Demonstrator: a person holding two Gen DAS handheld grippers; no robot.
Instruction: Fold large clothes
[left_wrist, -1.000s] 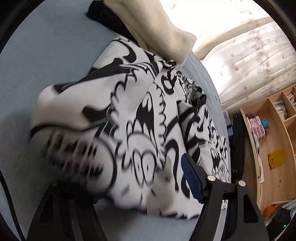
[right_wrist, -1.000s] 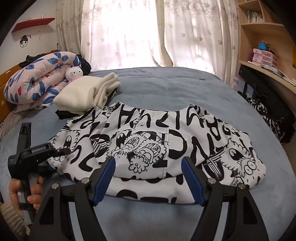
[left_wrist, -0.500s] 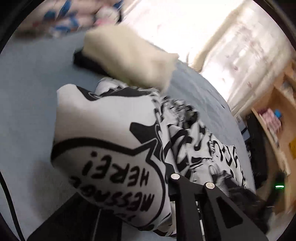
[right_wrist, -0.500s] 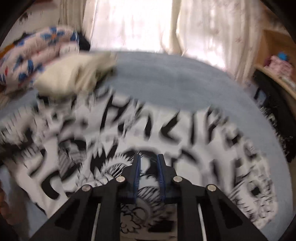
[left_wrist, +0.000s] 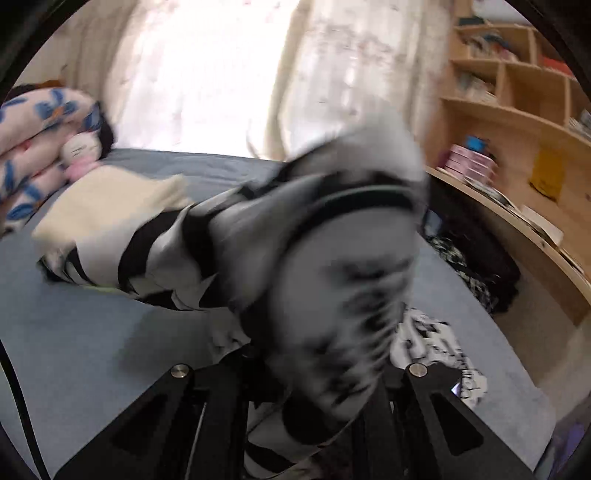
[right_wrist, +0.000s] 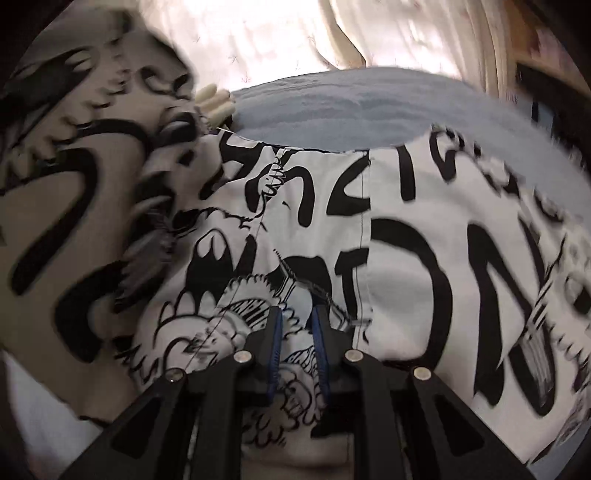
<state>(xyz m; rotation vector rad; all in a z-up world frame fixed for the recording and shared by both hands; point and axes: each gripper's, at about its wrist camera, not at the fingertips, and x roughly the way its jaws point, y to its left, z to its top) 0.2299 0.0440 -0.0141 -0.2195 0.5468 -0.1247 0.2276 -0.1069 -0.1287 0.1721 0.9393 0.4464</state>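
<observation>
While both claws pinch the printed garment (right_wrist: 406, 240), blue bedspread (left_wrist: 92, 332) lies bare beyond its edges.

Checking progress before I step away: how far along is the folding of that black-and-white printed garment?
Early. Done: both claws have hold of the printed garment. In hand: the left claw, shut on one end, holds it raised off the blue bed, while the right claw pinches the near edge. Left: most of the garment lies spread flat, so no fold is laid down yet.
</observation>
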